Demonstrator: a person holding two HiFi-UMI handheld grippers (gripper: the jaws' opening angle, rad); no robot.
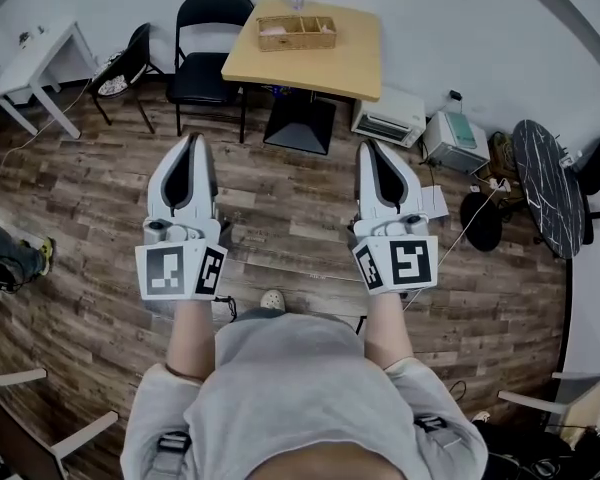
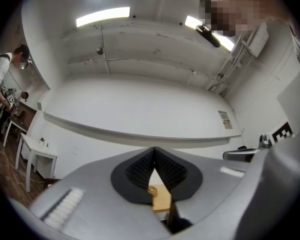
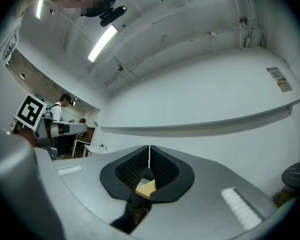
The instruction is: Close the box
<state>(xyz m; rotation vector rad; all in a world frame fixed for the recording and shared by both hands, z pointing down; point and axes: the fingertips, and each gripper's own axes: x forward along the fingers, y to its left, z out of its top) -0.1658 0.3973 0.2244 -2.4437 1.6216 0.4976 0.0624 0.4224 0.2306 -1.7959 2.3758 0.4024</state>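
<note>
Box (image 1: 296,32), its compartments showing, sits near the far edge of the tabletop (image 1: 350,63), well apart from the left gripper (image 1: 192,140) and right gripper (image 1: 367,148), both pinched together, empty. Arriving closed-jawed could push it off that edge.

Office-type workroom, plainly furnished. Wood-plank floor (image 1: 280,198); black folding chair (image 1: 208,53) top centre; white desk (image 1: 40,63) upper left; white machine (image 1: 390,118) on floor by wall; ceiling strip light (image 2: 102,16).

You're holding left gripper (image 1: 192,143) and right gripper (image 1: 373,150) out front, side by side, both pointing forward; each pair of jaws meeting at tips, clamping nothing.
</note>
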